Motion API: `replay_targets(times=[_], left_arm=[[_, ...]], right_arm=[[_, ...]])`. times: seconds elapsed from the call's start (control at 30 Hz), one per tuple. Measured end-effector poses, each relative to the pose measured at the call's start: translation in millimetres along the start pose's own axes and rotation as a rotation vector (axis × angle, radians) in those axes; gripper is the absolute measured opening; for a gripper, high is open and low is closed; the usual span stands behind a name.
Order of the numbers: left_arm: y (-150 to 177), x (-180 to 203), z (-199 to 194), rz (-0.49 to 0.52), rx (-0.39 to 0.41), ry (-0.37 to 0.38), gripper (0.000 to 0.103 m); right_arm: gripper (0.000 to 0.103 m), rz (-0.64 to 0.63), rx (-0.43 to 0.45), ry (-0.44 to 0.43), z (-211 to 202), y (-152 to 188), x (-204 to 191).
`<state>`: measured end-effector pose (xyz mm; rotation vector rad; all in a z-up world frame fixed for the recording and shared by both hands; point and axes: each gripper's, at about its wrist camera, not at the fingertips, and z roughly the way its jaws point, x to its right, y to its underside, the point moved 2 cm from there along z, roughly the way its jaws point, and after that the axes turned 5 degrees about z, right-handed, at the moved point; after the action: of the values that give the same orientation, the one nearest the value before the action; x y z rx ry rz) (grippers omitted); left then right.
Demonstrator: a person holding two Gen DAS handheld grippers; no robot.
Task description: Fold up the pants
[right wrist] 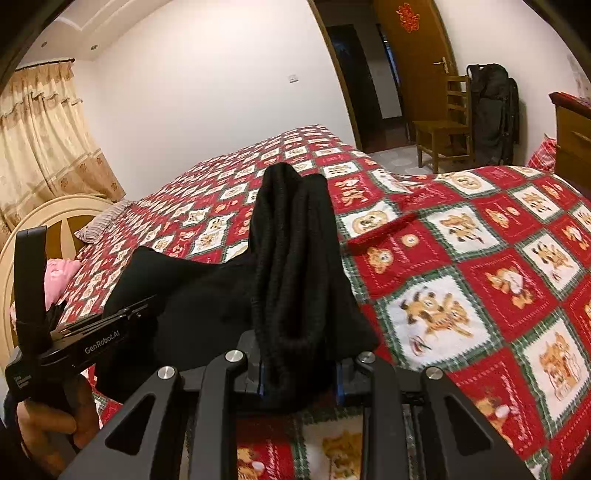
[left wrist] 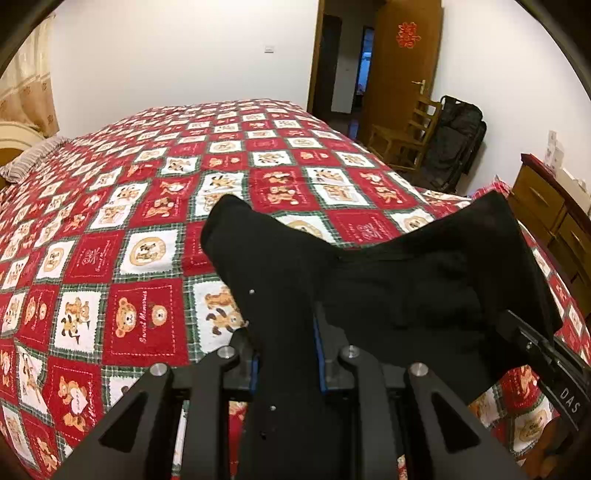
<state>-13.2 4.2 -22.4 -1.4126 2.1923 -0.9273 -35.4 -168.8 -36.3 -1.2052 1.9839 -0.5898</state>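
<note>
Hanging betw. both tools: black pants, clamped.

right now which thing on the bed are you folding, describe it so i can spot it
Find the big bed with the red bear quilt. Above its near edge hang the black pants, pinched by the left gripper and right gripper. They are the only plain black cloth there.

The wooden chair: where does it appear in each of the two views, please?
Left wrist view: the wooden chair stands upper right, between the open door and a black bag.
Right wrist view: the chair stands upper right, left of the bag.
Shared landmark: the red ornament on the door.
</note>
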Motion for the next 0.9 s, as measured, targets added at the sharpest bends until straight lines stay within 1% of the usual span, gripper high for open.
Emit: replay_targets(times=[0.17, 0.33, 0.47, 0.63, 0.9], left_arm=[[-4.1, -15.6, 5.8, -0.043, -0.008, -0.003, 0.023], [-1.8, -19.1, 16.2, -0.046, -0.037, -0.004, 0.023], [-5.0, -21.2, 20.3, -0.048, -0.043, 0.003, 0.023], [-10.9, -33.7, 20.8, -0.060, -0.038, -0.016, 0.023], [-21.5, -79.9, 15.6, -0.134, -0.010, -0.087, 0.023]], right_arm=[[0.026, -0.008, -0.015, -0.007, 11.8, -2.9, -4.1], [0.026, 0.009, -0.046, 0.002, 22.5, -1.9, -1.4], [0.026, -0.002, -0.048, -0.005, 26.9, -8.0, -7.6], [0.026, -0.037, -0.050, -0.039, 41.8, -20.2, -29.0], [0.026, -0.099, -0.083, -0.121, 80.4, -35.4, -76.4]])
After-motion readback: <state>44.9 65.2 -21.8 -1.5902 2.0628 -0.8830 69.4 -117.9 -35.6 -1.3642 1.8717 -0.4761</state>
